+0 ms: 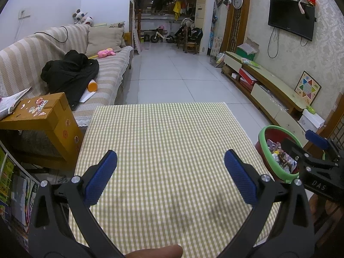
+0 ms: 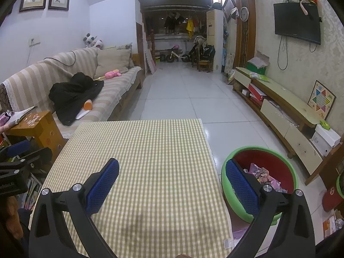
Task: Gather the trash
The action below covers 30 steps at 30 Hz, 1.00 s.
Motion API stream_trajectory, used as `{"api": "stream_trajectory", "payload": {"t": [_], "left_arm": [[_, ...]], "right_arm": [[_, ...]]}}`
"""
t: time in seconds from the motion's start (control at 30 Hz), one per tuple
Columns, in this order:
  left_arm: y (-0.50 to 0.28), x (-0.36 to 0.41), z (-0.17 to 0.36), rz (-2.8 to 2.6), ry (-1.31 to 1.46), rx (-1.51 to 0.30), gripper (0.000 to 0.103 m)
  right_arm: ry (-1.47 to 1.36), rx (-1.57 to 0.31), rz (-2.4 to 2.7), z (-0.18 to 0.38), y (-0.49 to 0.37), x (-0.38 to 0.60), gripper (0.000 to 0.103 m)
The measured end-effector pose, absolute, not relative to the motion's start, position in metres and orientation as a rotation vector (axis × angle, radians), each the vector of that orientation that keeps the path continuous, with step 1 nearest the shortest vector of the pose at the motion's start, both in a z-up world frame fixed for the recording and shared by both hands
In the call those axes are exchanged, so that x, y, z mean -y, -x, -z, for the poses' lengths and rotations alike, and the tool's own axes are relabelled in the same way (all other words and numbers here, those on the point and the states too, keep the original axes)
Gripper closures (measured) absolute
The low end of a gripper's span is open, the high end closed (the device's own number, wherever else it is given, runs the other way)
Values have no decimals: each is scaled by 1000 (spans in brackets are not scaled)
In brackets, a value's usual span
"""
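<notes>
Hovering over the checked tablecloth (image 1: 167,150): left gripper (image 1: 171,178) spread wide, holding nothing. Right gripper (image 2: 172,187) also spread wide, holding nothing, its right finger (image 2: 241,187) overlapping the near rim of the bin (image 2: 288,163). Bin sitting on the floor just beside the tablecloth's right edge, with the trash (image 2: 263,175) lying inside, right of both grippers' fingers and touching neither.

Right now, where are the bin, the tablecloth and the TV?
bin (image 2: 229,190): right wrist view, green rim.
tablecloth (image 1: 163,142): left wrist view, bare checked middle.
TV (image 1: 290,17): left wrist view, screen centre.
</notes>
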State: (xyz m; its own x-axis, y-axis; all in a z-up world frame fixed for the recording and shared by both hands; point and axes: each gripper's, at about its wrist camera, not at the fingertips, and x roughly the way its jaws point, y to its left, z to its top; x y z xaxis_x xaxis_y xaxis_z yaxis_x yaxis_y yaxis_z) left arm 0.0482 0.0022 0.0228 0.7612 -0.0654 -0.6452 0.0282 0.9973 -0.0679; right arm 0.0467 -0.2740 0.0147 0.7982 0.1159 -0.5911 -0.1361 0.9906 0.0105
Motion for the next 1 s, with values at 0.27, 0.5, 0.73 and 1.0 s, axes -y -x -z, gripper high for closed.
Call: {"api": "stream_trajectory", "payload": {"t": [0.27, 0.5, 0.73, 1.0], "left_arm": [[-48, -1, -23, 51, 57, -705, 5], [-49, 0, -22, 50, 55, -714, 5], [-49, 1, -22, 49, 55, -713, 5], [-46, -5, -24, 28, 85, -683, 5]], "right_arm": [[35, -634, -137, -14, -47, 274, 7], [36, -637, -139, -13, -47, 273, 7], [36, -639, -140, -12, -47, 272, 7], [36, -642, -141, -11, -47, 271, 7]]}}
